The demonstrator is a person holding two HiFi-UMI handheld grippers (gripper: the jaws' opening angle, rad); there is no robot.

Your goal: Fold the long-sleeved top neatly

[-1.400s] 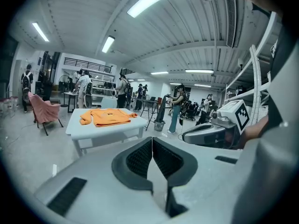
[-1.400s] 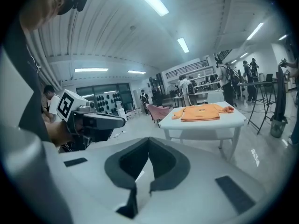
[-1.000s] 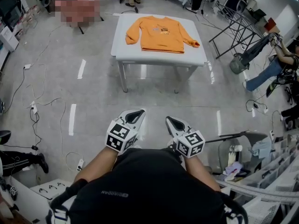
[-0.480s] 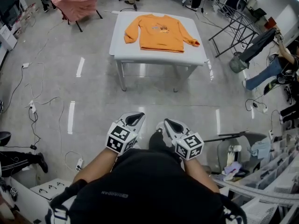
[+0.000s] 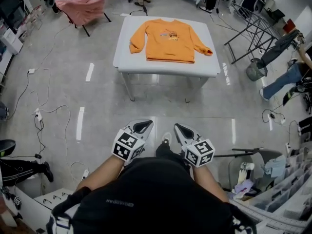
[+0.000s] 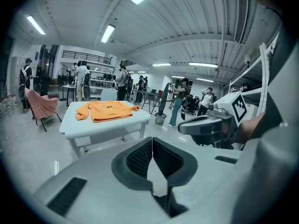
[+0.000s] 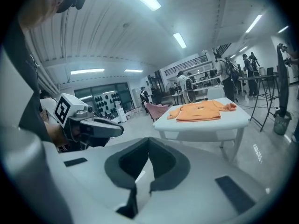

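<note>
We stand on a grey floor (image 5: 97, 96) with a two-jaw gripper in each hand, both held low and close in front of our body. The left gripper (image 5: 143, 126) has its jaws pressed together, dark pads meeting tip to tip and gripping nothing. The right gripper (image 5: 183, 129) sits just beside it, and its jaws are also closed tight on nothing. Each gripper carries a cube with square black-and-white markers behind its jaws.

Both pairs of jaws point forward at a white table (image 5: 165, 68) that stands well apart from them, with a stretch of floor in between. The orange long-sleeved top (image 5: 168, 39) lies spread flat on the table, front side up. Its hem is on the side nearer the jaws and its collar on the far side. One sleeve is tucked down along the body on the left, and the other reaches out toward the table's right edge. There is a small dark print on the chest.

From the left jaws the top appears ahead and a little to the left; from the right jaws it appears ahead and to the right. Farther off, to the left of the jaws' line, a chair draped in pink cloth (image 5: 80, 8) stands beyond the table. A metal rack (image 5: 248, 30) stands to the table's right, and loose cables (image 5: 44, 111) trail over the floor at the left
</note>
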